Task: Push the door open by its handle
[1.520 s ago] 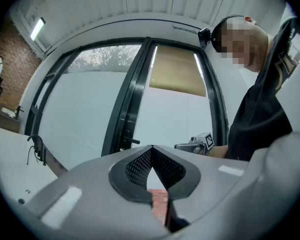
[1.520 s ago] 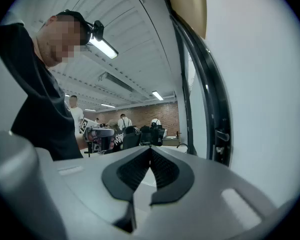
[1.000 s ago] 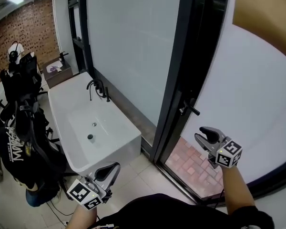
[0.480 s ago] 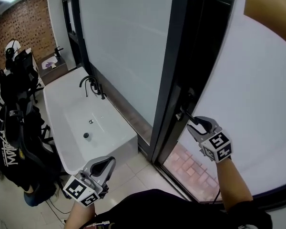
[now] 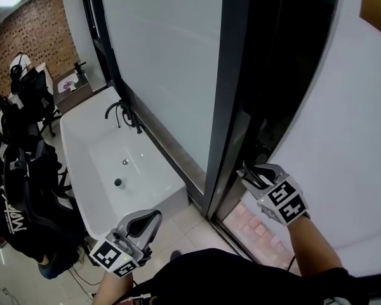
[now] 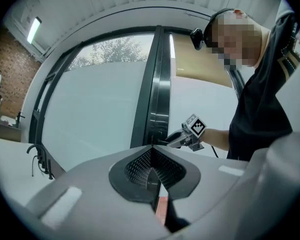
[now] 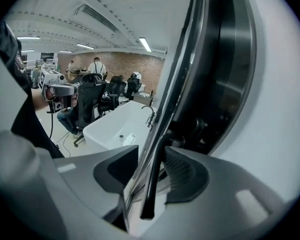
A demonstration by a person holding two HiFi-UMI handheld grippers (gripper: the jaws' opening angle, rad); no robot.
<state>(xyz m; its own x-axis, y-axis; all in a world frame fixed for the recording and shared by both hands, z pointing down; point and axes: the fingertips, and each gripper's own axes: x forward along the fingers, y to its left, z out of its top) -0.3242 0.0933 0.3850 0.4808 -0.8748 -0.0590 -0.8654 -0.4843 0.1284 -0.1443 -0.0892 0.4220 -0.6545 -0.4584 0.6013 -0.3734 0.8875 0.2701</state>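
1. The left tool (image 5: 147, 221) hangs low beside the front corner of the white sink (image 5: 73, 151). Its jaws are pressed together with nothing between them. It has no part in this step and is best kept there, clear of the door's swing.
2. The black door frame (image 5: 225, 107) stands just right of the sink. The door (image 5: 349, 138) is the frosted panel beyond it, so the push should go away from the person and across the frame line.
3. The handle (image 7: 151, 184) is a dark lever on the door's edge, just past the frame. It now lies between the jaws of the right tool (image 5: 255, 171).
4. That tool's jaws are spread and have just been opening. The lever lies close against one pad, and there is a clear gap to the other.
5. To push well, I would seat the lever deep between the pads. I would then either close lightly on it or press with one pad. The force should stay near the lever's root, since out at the tip it may slip off.
6. Compared with a second ago, the right tool was then lower and well apart from the handle, holding nothing. It has since risen and closed in until the lever is between its jaws. The left tool has kept low by the sink, and the door fills more of the head view.
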